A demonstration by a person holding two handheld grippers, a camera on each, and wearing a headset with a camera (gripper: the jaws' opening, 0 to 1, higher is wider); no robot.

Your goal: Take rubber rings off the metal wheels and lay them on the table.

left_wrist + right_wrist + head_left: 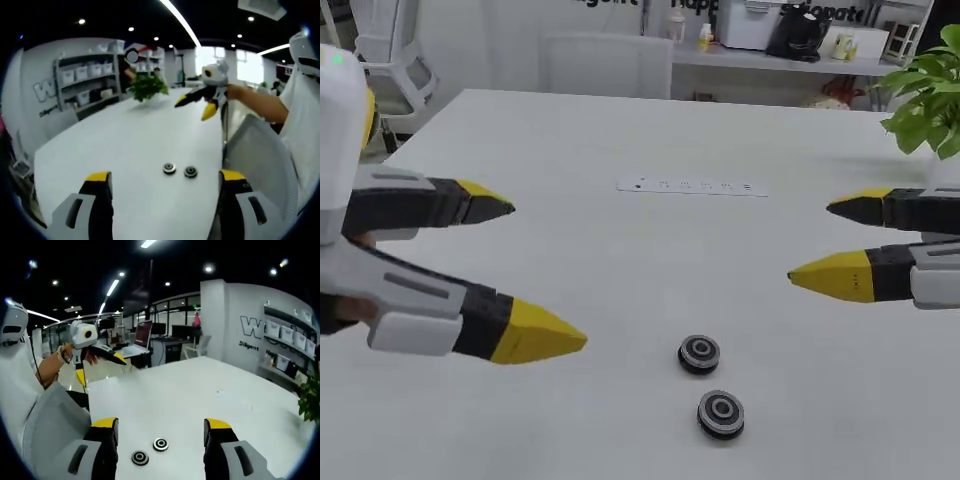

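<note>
Two small metal wheels with black rubber rings lie flat on the white table, one (699,354) just beyond the other (721,413). They lie side by side in the left gripper view (169,168) (190,172) and the right gripper view (160,444) (140,457). My left gripper (548,272) hovers open at the left, above the table and short of the wheels. My right gripper (810,242) hovers open at the right, also clear of them. Nothing is held between either pair of yellow-tipped jaws.
A white power strip (691,186) lies flat on the table beyond the wheels. A green potted plant (930,95) stands at the table's far right corner. White chairs (605,62) and a shelf with appliances sit behind the table's far edge.
</note>
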